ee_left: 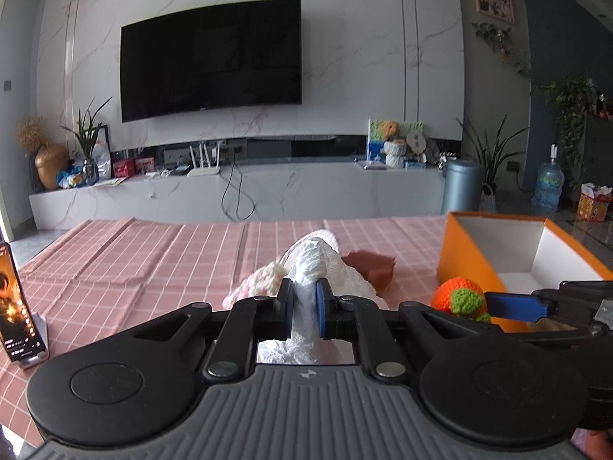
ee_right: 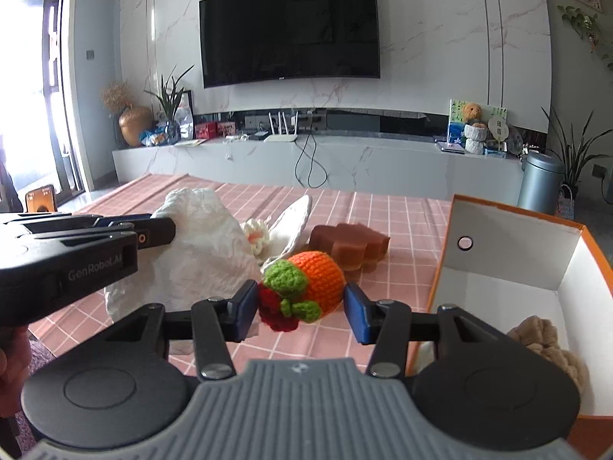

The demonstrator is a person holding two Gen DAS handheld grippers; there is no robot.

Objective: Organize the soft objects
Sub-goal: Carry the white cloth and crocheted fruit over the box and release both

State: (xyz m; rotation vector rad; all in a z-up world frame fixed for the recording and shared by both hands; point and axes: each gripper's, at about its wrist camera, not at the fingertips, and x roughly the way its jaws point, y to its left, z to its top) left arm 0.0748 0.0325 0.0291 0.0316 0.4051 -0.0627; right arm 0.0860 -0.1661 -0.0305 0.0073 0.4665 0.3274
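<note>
White crinkled cloth [ee_left: 306,268] on the pink checked tablecloth [ee_left: 115,260] — pinched between left gripper [ee_left: 305,308] pads, knitted orange toy [ee_right: 314,281] at its 3 o'clock, sitting inside the spread-apart right gripper [ee_right: 300,312] — no contact visible, brown block [ee_right: 350,247] at 12 behind it, orange box [ee_right: 498,207] at 3.

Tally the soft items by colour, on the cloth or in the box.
White: 1, crinkled white bundle
White-pink: 1, knitted piece
Brown: 1, scalloped sponge
Orange: 1, crocheted orange fruit
Red: 1, crocheted piece
Beige: 1, plush in the orange box
Total: 6
</note>
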